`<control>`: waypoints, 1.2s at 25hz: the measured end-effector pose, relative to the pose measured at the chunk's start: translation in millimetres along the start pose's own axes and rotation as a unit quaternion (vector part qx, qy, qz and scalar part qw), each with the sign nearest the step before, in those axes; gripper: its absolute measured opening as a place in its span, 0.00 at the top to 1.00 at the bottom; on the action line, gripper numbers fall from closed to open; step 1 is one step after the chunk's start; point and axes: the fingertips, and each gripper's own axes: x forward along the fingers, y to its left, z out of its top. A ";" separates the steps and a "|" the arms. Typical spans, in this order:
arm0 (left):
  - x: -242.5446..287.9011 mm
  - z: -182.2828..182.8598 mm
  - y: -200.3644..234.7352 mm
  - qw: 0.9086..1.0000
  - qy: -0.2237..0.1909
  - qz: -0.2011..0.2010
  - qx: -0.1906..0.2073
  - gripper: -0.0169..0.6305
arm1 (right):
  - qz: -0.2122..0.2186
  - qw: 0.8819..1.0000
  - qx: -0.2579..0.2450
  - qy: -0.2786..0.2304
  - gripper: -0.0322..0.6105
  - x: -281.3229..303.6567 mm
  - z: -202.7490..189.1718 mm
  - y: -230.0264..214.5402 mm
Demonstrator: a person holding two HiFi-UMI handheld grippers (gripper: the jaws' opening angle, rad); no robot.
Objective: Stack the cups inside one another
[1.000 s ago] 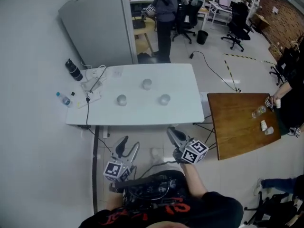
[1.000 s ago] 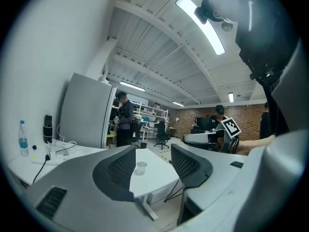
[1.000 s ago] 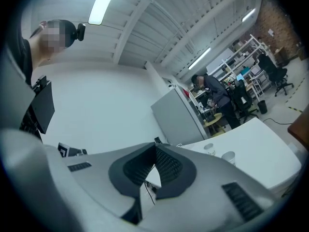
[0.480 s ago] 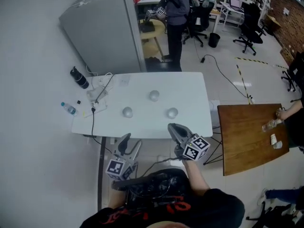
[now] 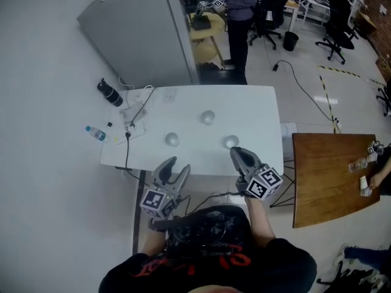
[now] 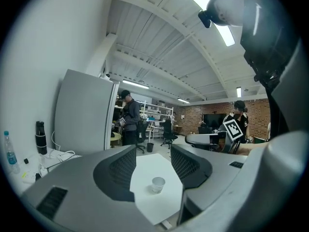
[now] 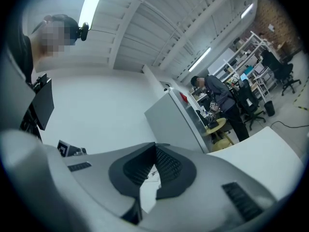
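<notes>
Three small pale cups stand apart on the white table (image 5: 256, 112): one at the back (image 5: 208, 117), one at the near left (image 5: 172, 140), one at the near right (image 5: 231, 142). My left gripper (image 5: 175, 167) hovers at the table's near edge, just short of the near left cup, and is open with nothing between its fingers. In the left gripper view one cup (image 6: 158, 184) shows ahead through the gap of the left gripper (image 6: 152, 151). My right gripper (image 5: 238, 155) is shut and empty, its tips close beside the near right cup. The right gripper (image 7: 155, 148) hides the cups in its own view.
A grey cabinet (image 5: 140, 35) stands behind the table. A dark bottle (image 5: 110, 93), a water bottle (image 5: 96, 133) and cables (image 5: 137, 112) lie at the table's left end. A wooden table (image 5: 330, 176) is at the right. A person (image 5: 241, 5) stands beyond the table.
Both grippers have moved forward from below the table's near edge up to it. The table and cups sit nearer and lower in the head view. The jaws have not changed.
</notes>
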 end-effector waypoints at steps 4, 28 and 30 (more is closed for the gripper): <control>6.3 9.7 22.3 0.999 -0.015 0.026 -0.036 0.67 | 0.004 1.000 -0.011 0.018 0.95 7.0 0.5 -7.0; 21.5 15.8 101.5 0.998 -0.032 0.006 -0.051 0.67 | -0.130 0.978 -0.080 0.139 0.35 53.9 -87.1 -86.3; 22.2 13.9 103.7 0.998 -0.031 0.006 -0.052 0.67 | -0.159 0.968 -0.087 0.176 0.25 48.2 -112.8 -112.6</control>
